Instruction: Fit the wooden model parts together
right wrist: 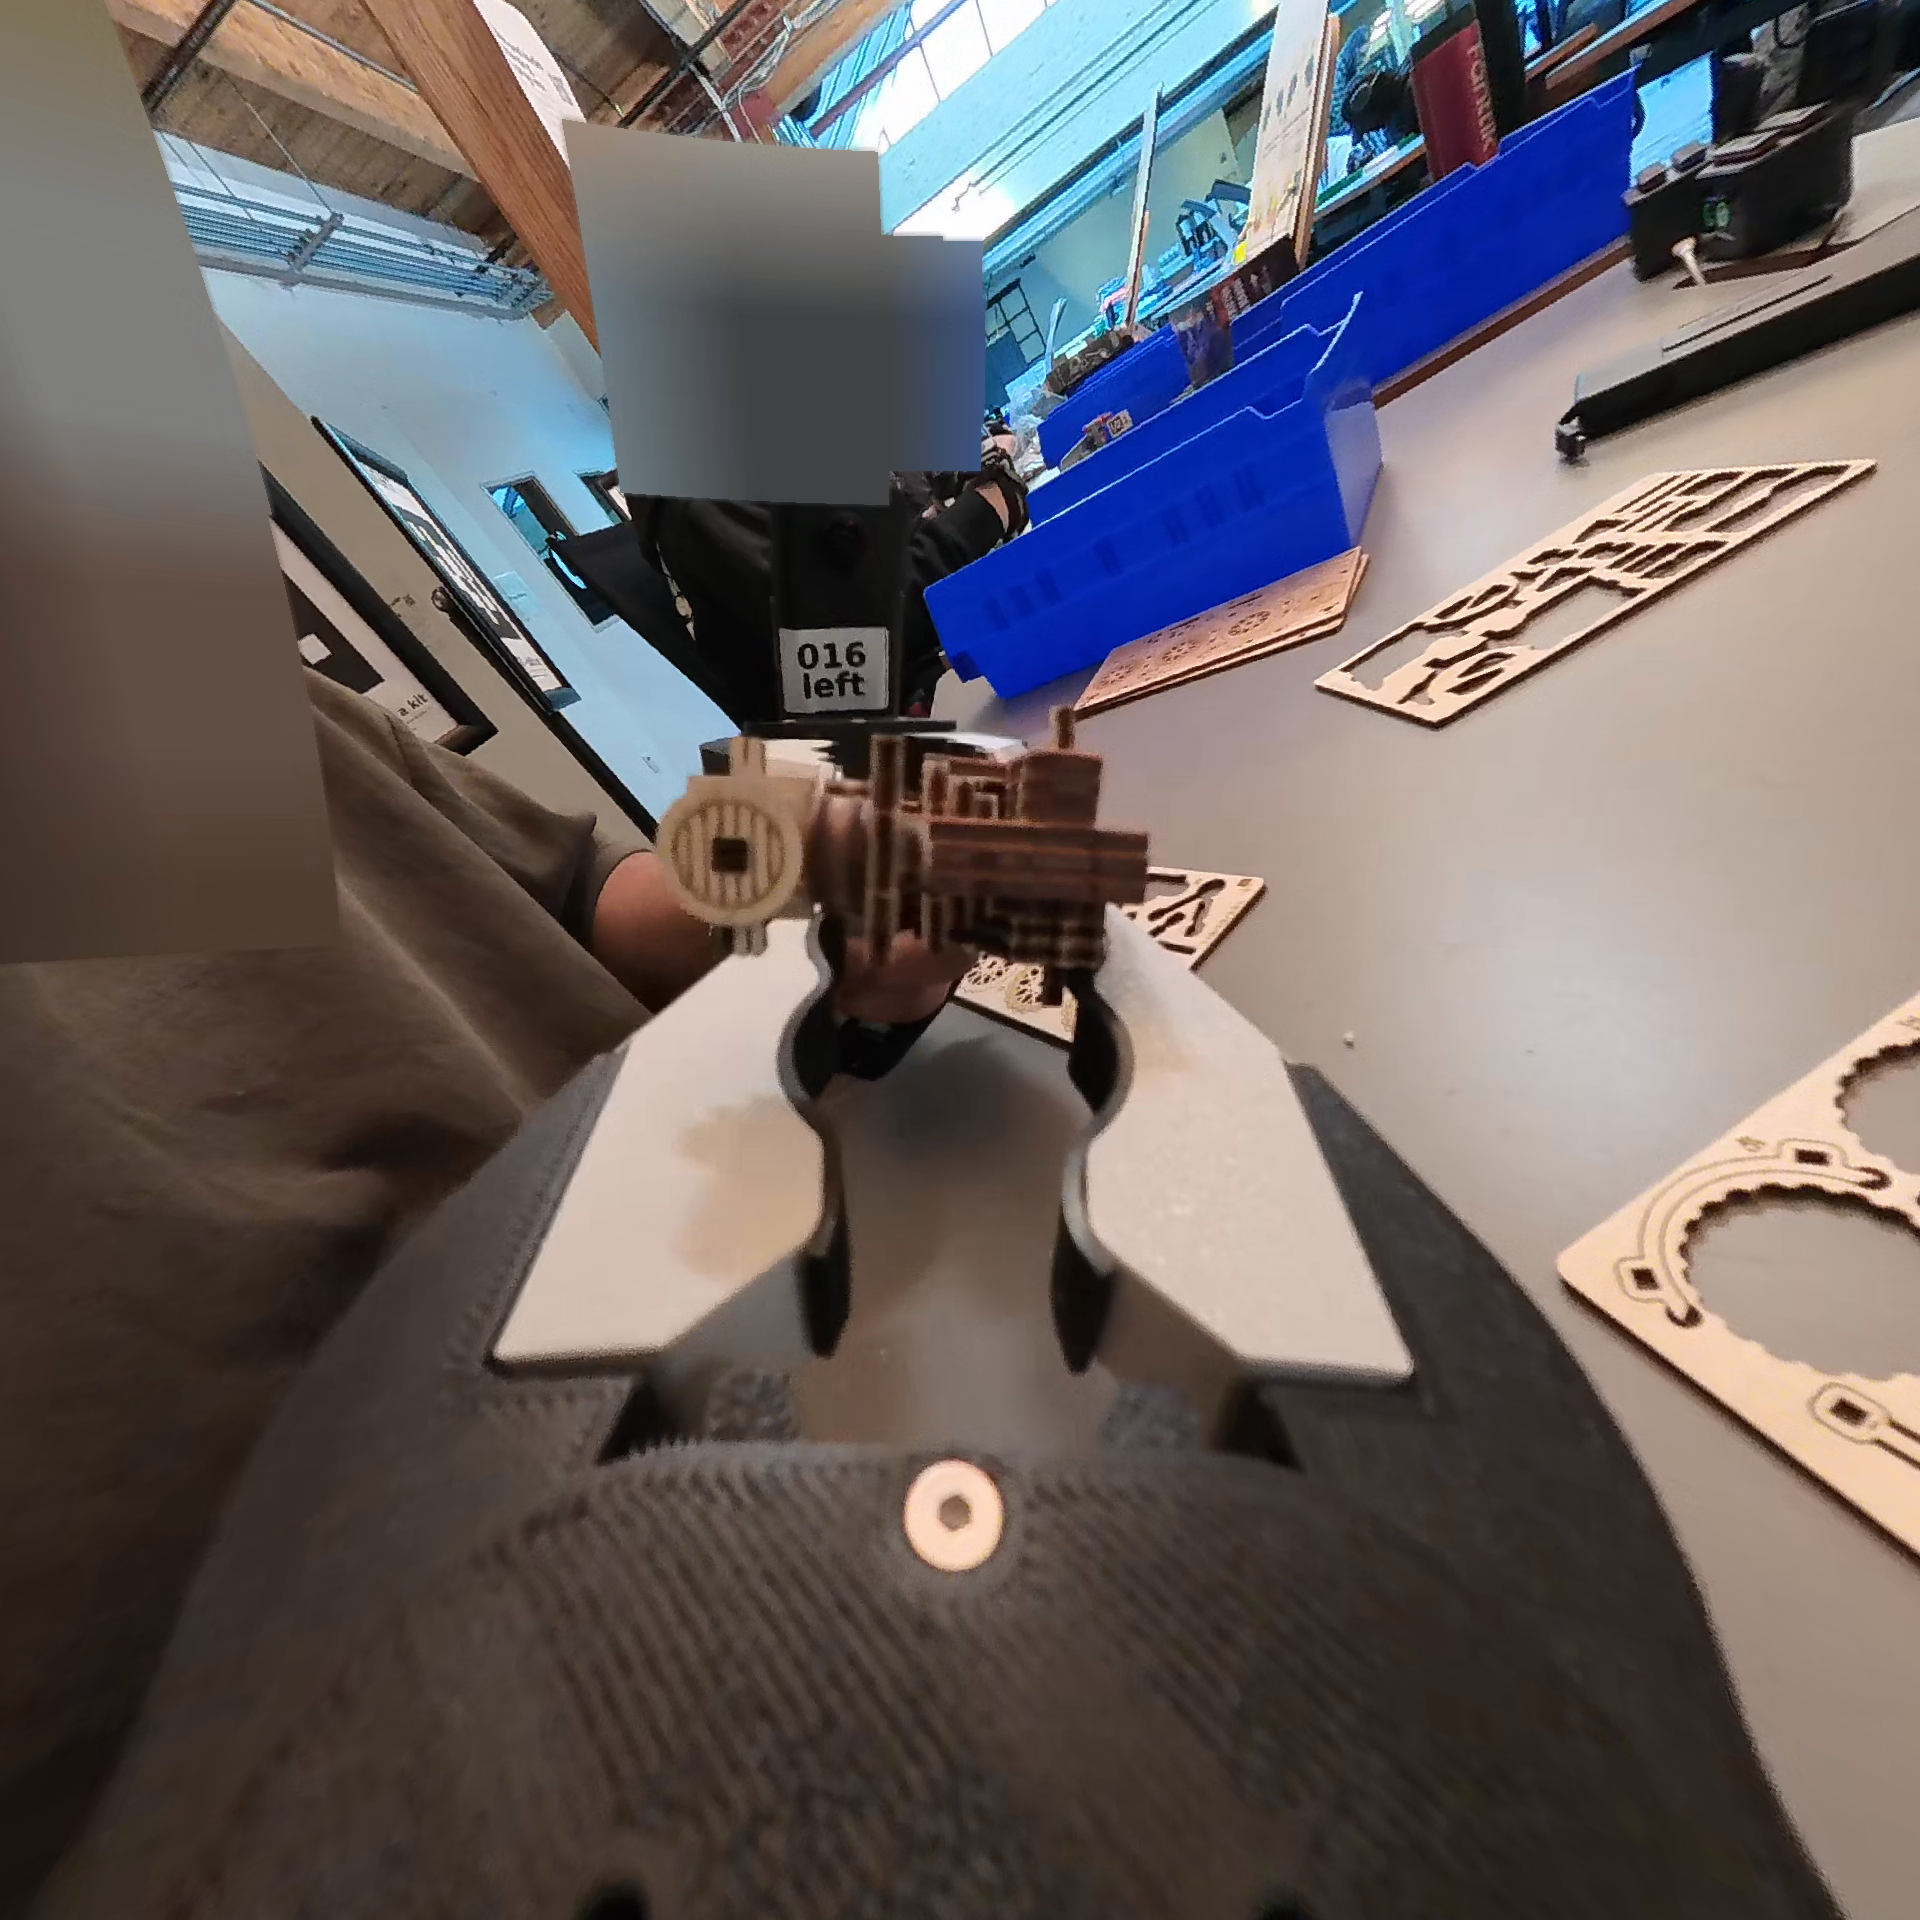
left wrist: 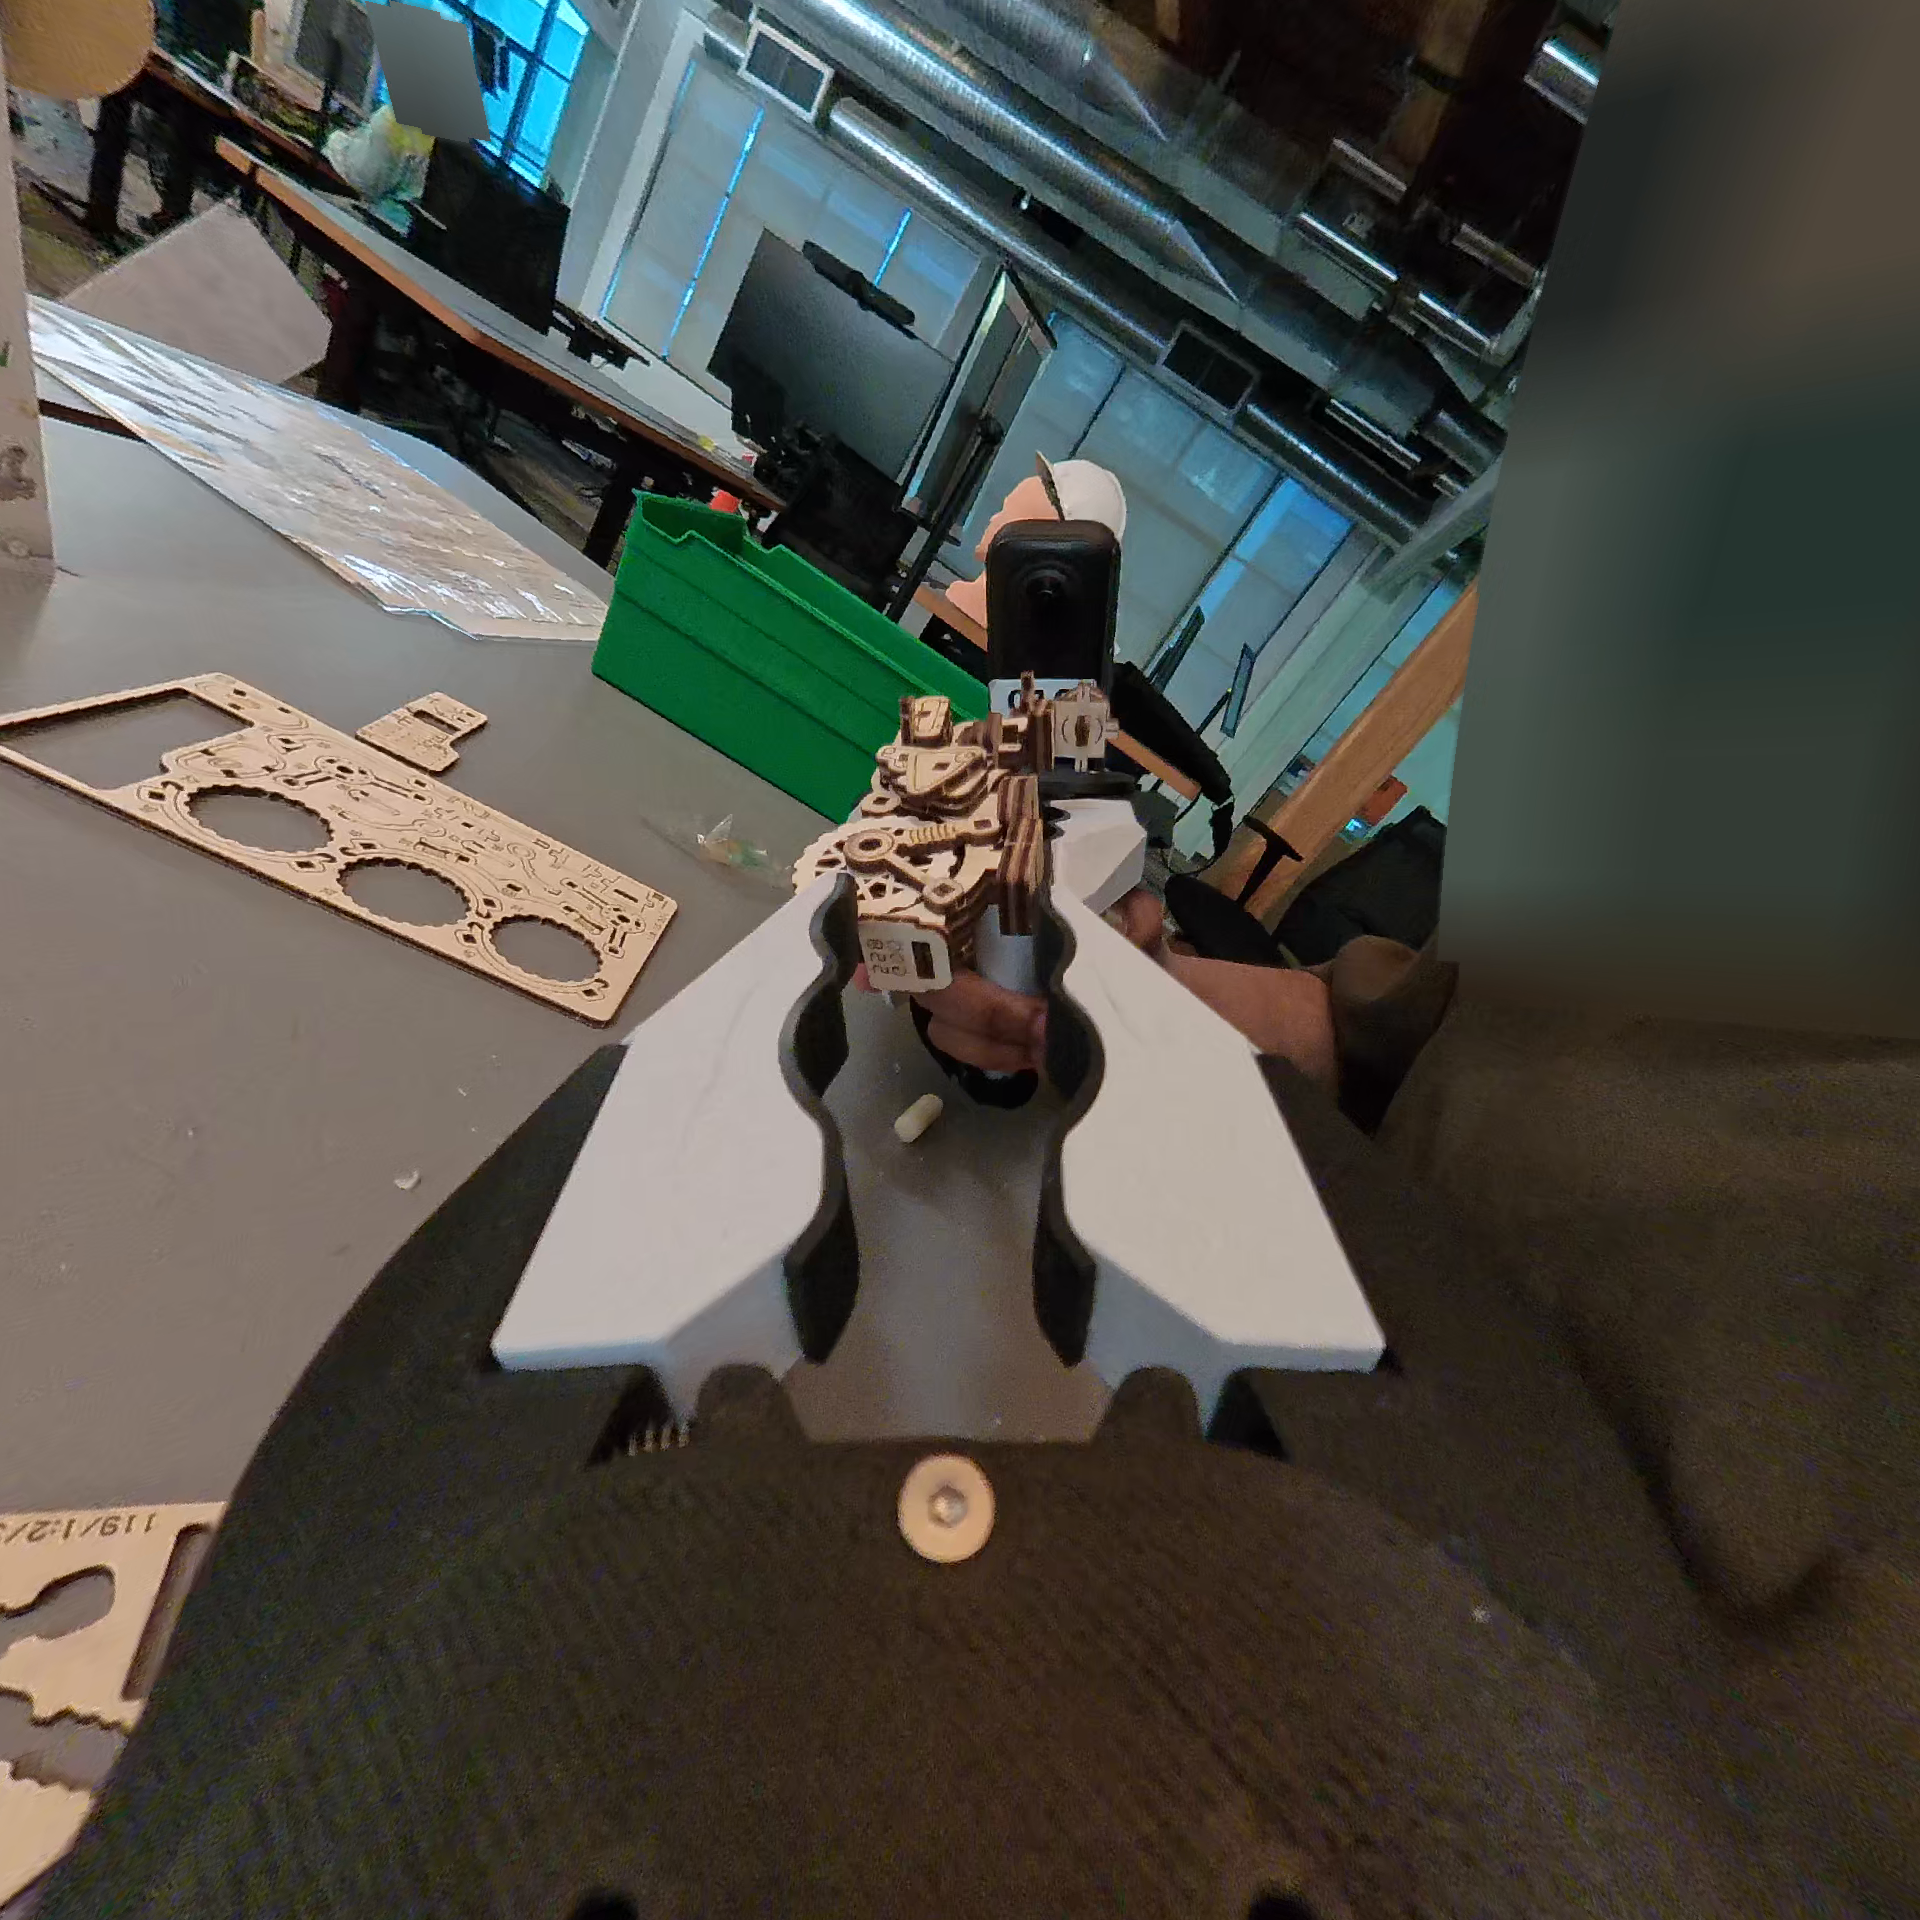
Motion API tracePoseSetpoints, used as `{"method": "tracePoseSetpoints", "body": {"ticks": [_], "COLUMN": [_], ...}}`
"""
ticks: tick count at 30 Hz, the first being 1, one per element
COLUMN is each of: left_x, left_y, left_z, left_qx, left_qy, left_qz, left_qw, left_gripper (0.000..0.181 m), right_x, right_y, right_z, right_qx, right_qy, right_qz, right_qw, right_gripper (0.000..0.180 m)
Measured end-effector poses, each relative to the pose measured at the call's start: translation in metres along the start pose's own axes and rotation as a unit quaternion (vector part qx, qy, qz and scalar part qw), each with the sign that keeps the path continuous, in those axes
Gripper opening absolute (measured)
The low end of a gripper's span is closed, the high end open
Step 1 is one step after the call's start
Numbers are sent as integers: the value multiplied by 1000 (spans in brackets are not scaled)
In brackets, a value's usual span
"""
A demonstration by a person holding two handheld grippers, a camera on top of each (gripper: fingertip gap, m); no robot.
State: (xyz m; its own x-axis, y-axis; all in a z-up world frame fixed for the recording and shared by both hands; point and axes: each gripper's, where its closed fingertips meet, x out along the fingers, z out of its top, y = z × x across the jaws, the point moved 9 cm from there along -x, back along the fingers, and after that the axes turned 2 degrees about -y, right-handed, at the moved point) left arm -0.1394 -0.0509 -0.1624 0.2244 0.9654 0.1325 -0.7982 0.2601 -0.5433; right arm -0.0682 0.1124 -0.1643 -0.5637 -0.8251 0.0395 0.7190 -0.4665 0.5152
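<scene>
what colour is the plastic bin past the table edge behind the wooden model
Green, clearest in the left wrist view.

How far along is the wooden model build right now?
Done: a layered wooden model with a gear is already assembled, and the sheet on the table shows empty cut-outs. In hand: both the left claw and right claw grip that model in mid-air. Left: unpunched sheets lie beside the blue bin.

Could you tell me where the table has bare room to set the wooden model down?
In the left wrist view, grey table lies bare between the punched wooden sheet and the left gripper. In the right wrist view, the stretch beyond the right gripper, between two cut-out sheets, is free. Near the blue bins it is crowded.
</scene>
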Motion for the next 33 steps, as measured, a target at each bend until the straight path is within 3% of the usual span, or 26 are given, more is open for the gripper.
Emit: {"method": "tracePoseSetpoints", "body": {"ticks": [10,15,22,33], "left_x": [1,3,-1,-2], "left_y": [-6,-9,-14,-26], "left_z": [0,-3,-15,-21], "left_qx": [114,138,183,240], "left_qy": [52,75,156,160], "left_qz": [20,12,-44,-86], "left_qw": [992,987,970,954], "left_gripper": [43,51,42,28], "right_x": [1,8,15,11], "right_y": [1,6,18,27], "right_z": [-5,-17,-30,-30], "right_qx": [-45,-66,-140,-228], "right_qy": [48,113,180,193], "right_qz": [-15,2,28,46], "right_qw": [998,991,973,953], "right_gripper": [37,37,37,37]}}
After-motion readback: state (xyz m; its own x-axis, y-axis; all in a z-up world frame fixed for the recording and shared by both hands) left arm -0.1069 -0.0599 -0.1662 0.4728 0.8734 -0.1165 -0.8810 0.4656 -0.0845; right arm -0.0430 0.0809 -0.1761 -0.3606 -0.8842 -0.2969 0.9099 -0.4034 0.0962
